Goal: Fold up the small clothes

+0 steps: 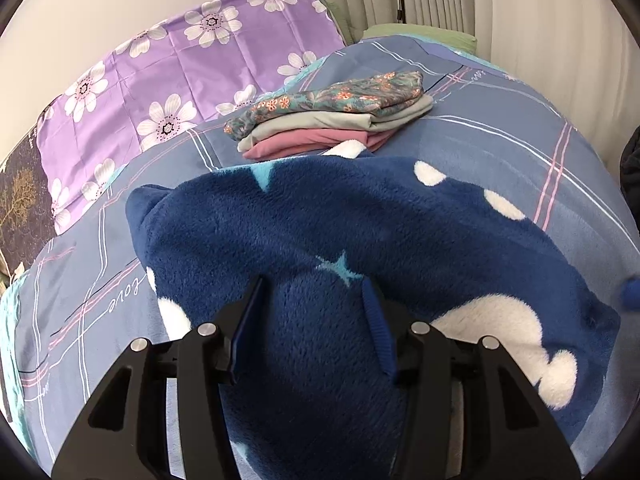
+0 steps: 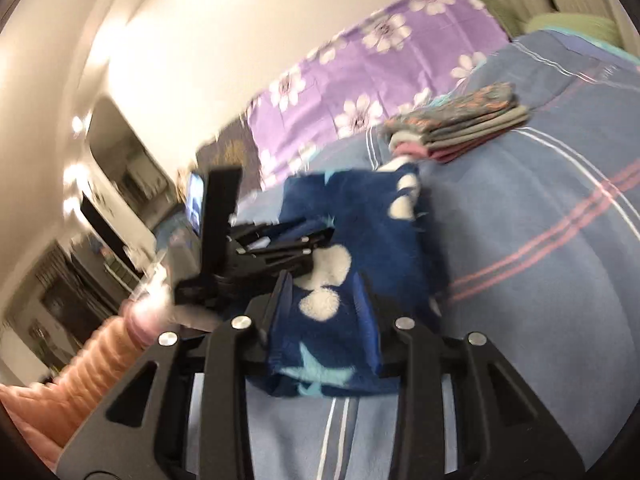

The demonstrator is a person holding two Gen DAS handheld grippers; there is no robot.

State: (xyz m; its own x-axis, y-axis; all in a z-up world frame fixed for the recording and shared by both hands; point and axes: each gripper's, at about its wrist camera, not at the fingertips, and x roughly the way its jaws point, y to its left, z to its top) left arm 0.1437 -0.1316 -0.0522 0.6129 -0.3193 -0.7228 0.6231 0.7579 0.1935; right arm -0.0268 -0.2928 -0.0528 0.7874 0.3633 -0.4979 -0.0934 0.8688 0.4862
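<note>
A dark blue fleece garment (image 1: 360,220) with white clouds and pale stars lies bunched on the bed; the blurred right wrist view shows it folded into a rough rectangle (image 2: 360,208). My left gripper (image 1: 312,282) hangs low over its near part, jaws apart, with fleece filling the gap and no clear pinch. It reaches in from the left (image 2: 320,246) in the right wrist view. My right gripper (image 2: 324,276) is above the garment's near edge, jaws apart with fleece between them. A stack of folded clothes (image 1: 332,120), floral on top, then grey and pink, sits just behind the fleece.
The blue plaid bed cover (image 1: 500,140) spreads to the right and front. A purple flowered quilt (image 1: 180,72) lies at the back left against the wall. A person's peach sleeve (image 2: 92,360) enters at lower left. A lit screen (image 2: 196,204) stands beyond the bed's left side.
</note>
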